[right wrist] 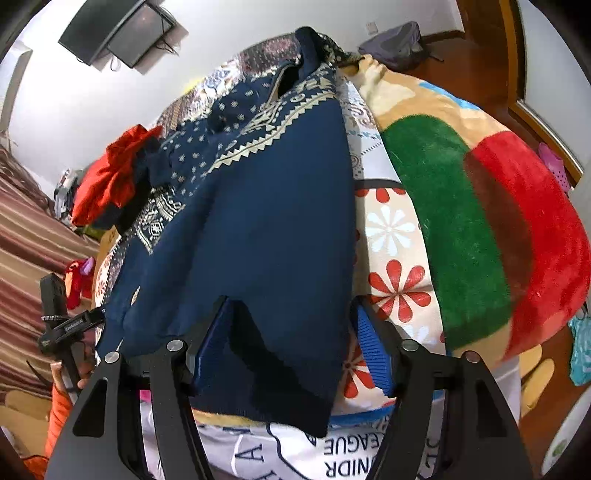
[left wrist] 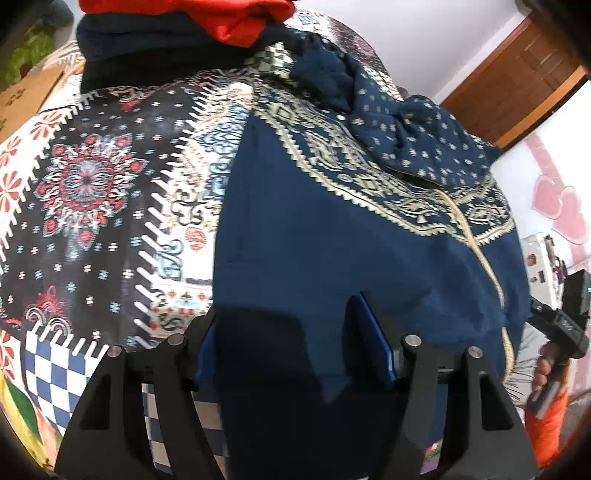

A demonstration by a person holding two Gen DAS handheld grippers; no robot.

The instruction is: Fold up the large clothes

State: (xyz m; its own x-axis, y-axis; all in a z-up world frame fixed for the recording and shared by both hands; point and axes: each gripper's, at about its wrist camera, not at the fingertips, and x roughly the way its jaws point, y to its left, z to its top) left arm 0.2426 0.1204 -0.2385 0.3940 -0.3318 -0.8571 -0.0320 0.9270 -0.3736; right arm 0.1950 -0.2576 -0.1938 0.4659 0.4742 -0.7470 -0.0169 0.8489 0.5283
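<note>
A navy sweater (left wrist: 332,236) with a cream patterned yoke lies spread on the patterned bed sheet (left wrist: 92,184). Its sleeve is bunched at the far side. My left gripper (left wrist: 288,332) stands open over one end of the hem, with dark fabric spanning the gap between its blue pads. In the right wrist view the same sweater (right wrist: 266,229) runs away from me. My right gripper (right wrist: 291,325) is open around the other hem corner. One finger sits on the sweater and the other beside its edge, over the flowered sheet (right wrist: 391,258). The hem droops over the bed's near edge.
A red garment on dark clothes (left wrist: 184,22) is piled at the far end of the bed. A green and red fleece blanket (right wrist: 480,229) lies to the right of the sweater. A hand in an orange sleeve (left wrist: 546,373) holds the other gripper's handle. A cardboard box (left wrist: 26,96) stands at the left.
</note>
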